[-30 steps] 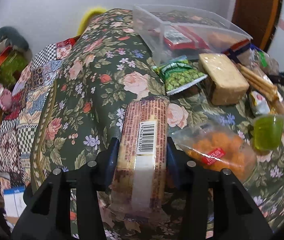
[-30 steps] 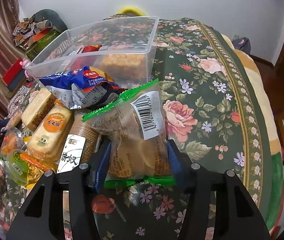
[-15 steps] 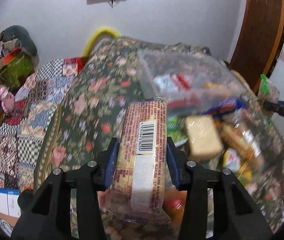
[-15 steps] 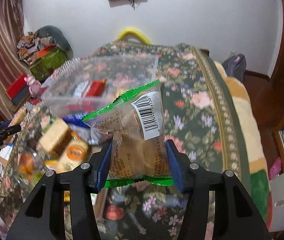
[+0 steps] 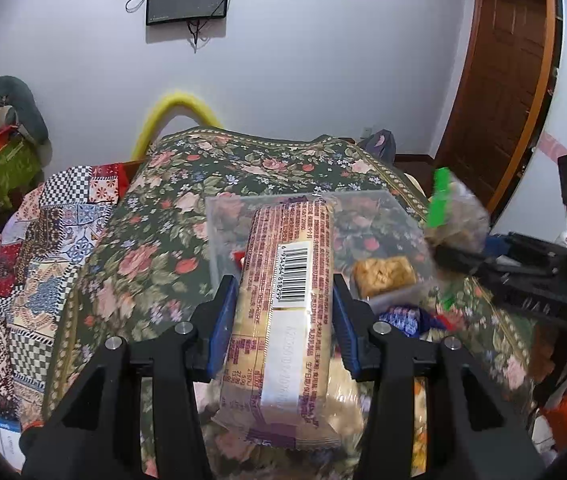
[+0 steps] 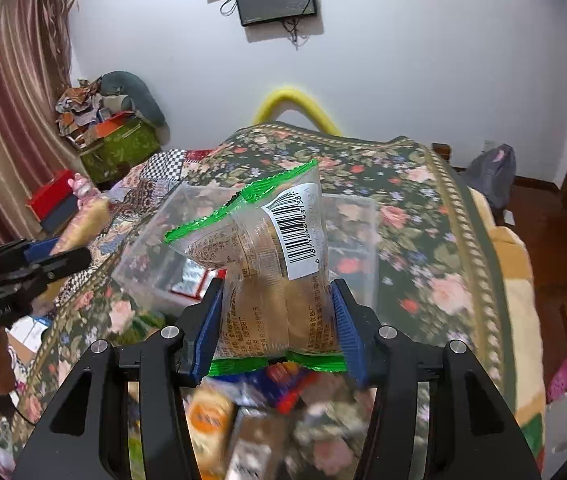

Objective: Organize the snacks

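My left gripper (image 5: 283, 312) is shut on a long brown biscuit pack (image 5: 283, 304) with a barcode label and holds it in the air, in front of the clear plastic box (image 5: 399, 216). My right gripper (image 6: 275, 316) is shut on a clear green-edged bag of cakes (image 6: 271, 264), raised above the same clear box (image 6: 151, 248). The box holds a few snacks, among them a yellow cake pack (image 5: 383, 276). The right gripper with its bag also shows at the right of the left wrist view (image 5: 455, 224).
Several loose snack packs (image 6: 243, 412) lie blurred on the floral cloth (image 5: 143, 256) below both grippers. The left gripper shows at the left of the right wrist view (image 6: 35, 260). A wooden door (image 5: 503, 72) stands at the right, clutter and curtains (image 6: 7, 112) at the left.
Both grippers have lifted their packs up off the table and tilted upward. The wall and screen have come into view and the loose snacks have dropped below the frame.
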The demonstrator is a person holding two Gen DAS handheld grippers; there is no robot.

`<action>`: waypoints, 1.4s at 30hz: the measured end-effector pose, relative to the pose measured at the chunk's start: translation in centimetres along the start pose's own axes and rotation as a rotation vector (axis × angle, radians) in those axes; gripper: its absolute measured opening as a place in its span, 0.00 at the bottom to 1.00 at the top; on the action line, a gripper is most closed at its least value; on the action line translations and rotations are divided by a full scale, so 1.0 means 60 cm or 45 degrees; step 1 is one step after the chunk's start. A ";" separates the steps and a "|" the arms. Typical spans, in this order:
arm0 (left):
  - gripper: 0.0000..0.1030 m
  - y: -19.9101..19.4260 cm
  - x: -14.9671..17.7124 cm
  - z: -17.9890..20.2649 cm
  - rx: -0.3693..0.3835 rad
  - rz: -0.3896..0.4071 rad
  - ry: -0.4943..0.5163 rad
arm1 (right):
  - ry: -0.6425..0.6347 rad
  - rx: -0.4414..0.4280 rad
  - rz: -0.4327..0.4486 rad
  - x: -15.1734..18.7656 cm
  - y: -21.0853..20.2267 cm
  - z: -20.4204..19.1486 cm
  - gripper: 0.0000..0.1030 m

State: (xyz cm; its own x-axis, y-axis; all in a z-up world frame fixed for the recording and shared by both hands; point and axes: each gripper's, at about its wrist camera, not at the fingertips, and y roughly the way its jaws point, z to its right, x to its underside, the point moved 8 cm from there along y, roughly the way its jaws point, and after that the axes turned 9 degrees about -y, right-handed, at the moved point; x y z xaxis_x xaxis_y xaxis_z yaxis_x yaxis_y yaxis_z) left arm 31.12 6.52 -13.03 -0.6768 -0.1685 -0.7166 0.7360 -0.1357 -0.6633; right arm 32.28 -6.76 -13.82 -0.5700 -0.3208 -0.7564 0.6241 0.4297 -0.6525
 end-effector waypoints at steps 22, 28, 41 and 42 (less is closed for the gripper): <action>0.63 0.041 -0.028 -0.006 -0.001 -0.033 -0.108 | -0.034 0.015 -0.058 -0.021 0.028 -0.016 0.60; 0.65 -0.029 -0.004 -0.003 -0.032 0.003 -0.036 | -0.096 0.042 -0.019 0.000 -0.032 -0.027 0.60; 0.68 -0.084 0.176 -0.056 -0.118 -0.172 -0.038 | -0.095 0.054 -0.123 0.126 -0.079 -0.035 0.60; 0.68 -0.084 0.189 -0.060 -0.125 -0.187 -0.043 | -0.087 0.052 -0.139 0.140 -0.079 -0.035 0.60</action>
State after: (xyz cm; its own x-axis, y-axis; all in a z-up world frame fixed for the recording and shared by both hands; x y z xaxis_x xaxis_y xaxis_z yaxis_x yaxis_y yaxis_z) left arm 19.66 8.84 -18.58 -0.7747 -0.1869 -0.6041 0.6235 -0.0657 -0.7791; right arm 23.42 -9.74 -16.98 -0.5989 -0.4207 -0.6814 0.5828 0.3546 -0.7312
